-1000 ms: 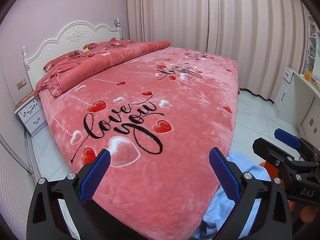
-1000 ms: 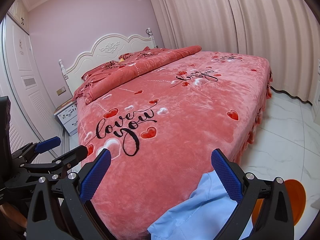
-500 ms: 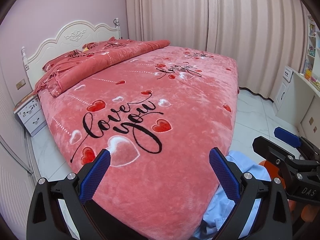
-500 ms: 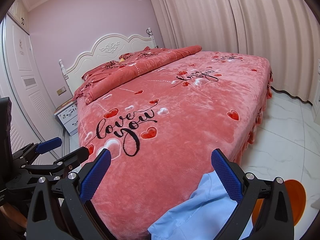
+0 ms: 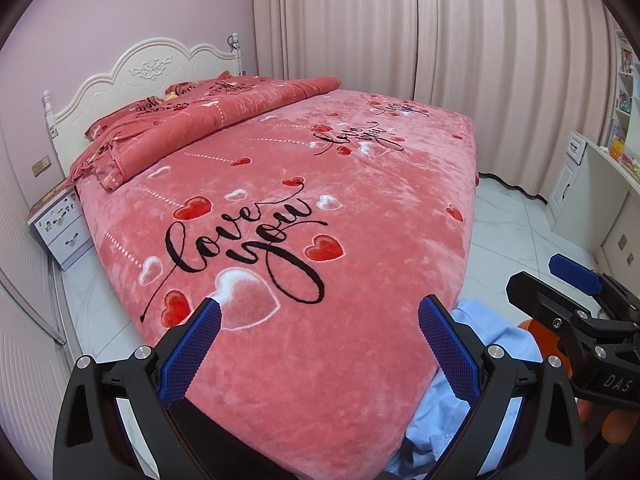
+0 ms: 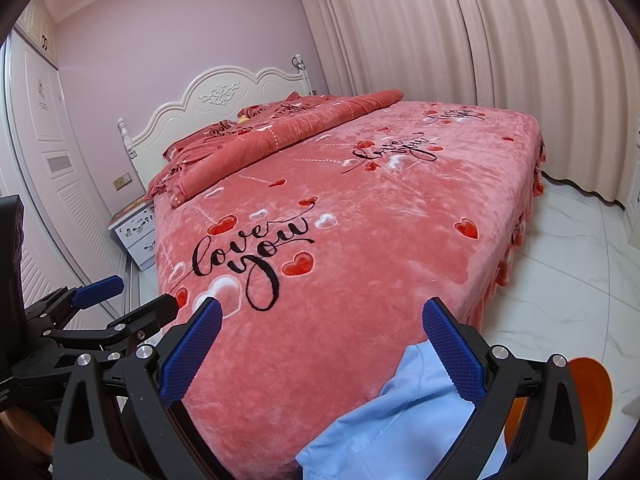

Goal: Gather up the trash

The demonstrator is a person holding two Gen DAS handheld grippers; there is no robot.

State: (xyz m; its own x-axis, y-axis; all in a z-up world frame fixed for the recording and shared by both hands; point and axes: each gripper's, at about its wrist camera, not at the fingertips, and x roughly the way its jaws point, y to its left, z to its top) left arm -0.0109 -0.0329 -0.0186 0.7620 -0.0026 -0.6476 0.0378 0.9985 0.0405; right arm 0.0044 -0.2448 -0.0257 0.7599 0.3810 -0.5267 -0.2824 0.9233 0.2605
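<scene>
A wide bed with a pink "love you" blanket [image 5: 304,208] fills both views; it also shows in the right wrist view [image 6: 360,220]. I see no trash on it. My left gripper [image 5: 320,320] is open and empty above the bed's foot end. My right gripper [image 6: 322,322] is open and empty beside it. The right gripper also shows at the right edge of the left wrist view [image 5: 560,284]; the left gripper shows at the left edge of the right wrist view [image 6: 120,296]. An orange bin [image 6: 592,384] stands on the floor at lower right.
A light blue garment [image 6: 400,428] hangs below the bed's near corner. A folded quilt [image 5: 200,128] and white headboard [image 5: 152,68] are at the far end. A nightstand [image 5: 64,228] is left, curtains [image 5: 440,40] behind, a white desk [image 5: 592,188] right, tiled floor [image 6: 560,280].
Both views have shifted very slightly; the grippers stay open and nothing was picked up.
</scene>
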